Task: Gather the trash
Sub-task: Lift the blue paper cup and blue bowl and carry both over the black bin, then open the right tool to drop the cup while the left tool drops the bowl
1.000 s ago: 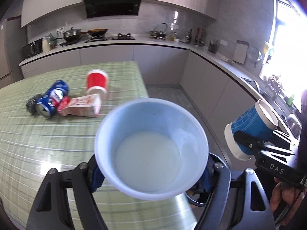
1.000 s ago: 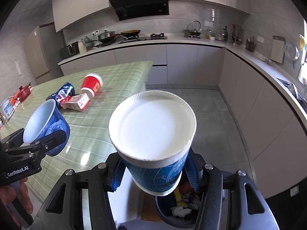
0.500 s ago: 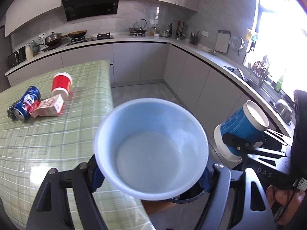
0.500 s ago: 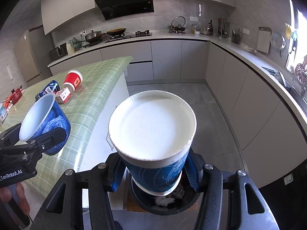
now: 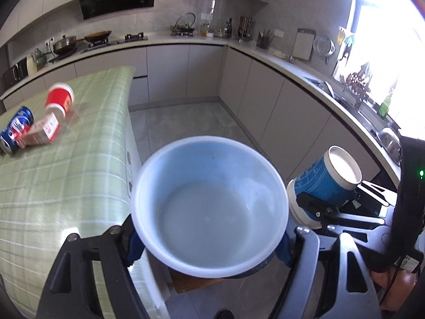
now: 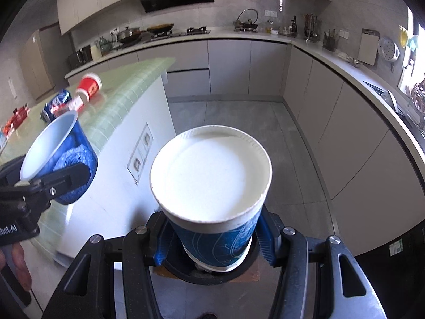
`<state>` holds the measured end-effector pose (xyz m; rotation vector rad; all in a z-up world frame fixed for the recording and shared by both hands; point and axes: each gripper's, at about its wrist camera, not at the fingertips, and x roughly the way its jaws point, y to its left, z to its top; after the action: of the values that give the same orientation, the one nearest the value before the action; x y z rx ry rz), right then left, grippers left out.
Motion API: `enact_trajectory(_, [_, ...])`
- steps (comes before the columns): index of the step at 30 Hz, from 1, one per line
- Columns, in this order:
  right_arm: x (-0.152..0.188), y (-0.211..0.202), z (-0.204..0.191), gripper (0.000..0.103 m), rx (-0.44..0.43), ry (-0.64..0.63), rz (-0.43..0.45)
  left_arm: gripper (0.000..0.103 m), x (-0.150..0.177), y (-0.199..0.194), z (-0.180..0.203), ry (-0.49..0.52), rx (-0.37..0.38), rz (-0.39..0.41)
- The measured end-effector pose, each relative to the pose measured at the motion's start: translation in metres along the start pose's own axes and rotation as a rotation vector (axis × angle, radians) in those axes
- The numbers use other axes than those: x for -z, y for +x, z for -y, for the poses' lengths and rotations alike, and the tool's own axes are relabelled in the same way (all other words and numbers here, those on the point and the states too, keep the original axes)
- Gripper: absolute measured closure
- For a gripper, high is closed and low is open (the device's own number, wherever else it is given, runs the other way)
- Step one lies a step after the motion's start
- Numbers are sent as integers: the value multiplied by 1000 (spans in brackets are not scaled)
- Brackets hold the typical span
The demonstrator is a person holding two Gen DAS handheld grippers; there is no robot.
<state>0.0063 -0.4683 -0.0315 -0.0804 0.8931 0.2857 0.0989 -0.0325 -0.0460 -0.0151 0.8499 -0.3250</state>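
- Left wrist view: the left gripper (image 5: 209,242) fills the lower middle of the frame, its jaws closed on a blue paper cup (image 5: 209,210) whose open mouth faces the camera, showing a pale empty inside.
- At the right of that view, the right gripper (image 5: 316,210) clamps a second blue cup (image 5: 324,183), seen side-on with its white base toward the upper right.
- Right wrist view: the same second cup (image 6: 212,183) sits bottom-first toward the camera, pinched between blue pads (image 6: 161,242) at lower centre.
- Directly beneath it, a dark round bin (image 6: 212,275) shows only as a rim; its contents are hidden by the cup.
- The bin stands on a brown mat (image 6: 249,271), mostly covered.
- In the upper left, on a green checked table (image 5: 66,175), lie three more pieces of trash: one red cup (image 5: 59,98), one small carton (image 5: 42,130) and one blue can (image 5: 14,130), cut off at the frame edge.
- Fingers (image 6: 18,268) of the person's hand show blurred at the lower left edge.
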Motion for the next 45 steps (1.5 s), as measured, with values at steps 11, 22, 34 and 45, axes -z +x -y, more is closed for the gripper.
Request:
enact_trajectory(11, [37, 56, 17, 46, -48, -85, -105, 25, 31, 51, 20, -34, -16, -109])
enact_trajectory(22, [65, 128, 13, 45, -120, -248, -196, 25, 56, 110, 27, -85, 29, -217])
enact_trajectory(34, [71, 130, 38, 0, -59, -340, -135, 0, 73, 105, -5, -244, -111, -174])
enact_trajectory(45, [40, 99, 64, 0, -28, -86, -122, 0, 59, 74, 30, -169, -139, -135])
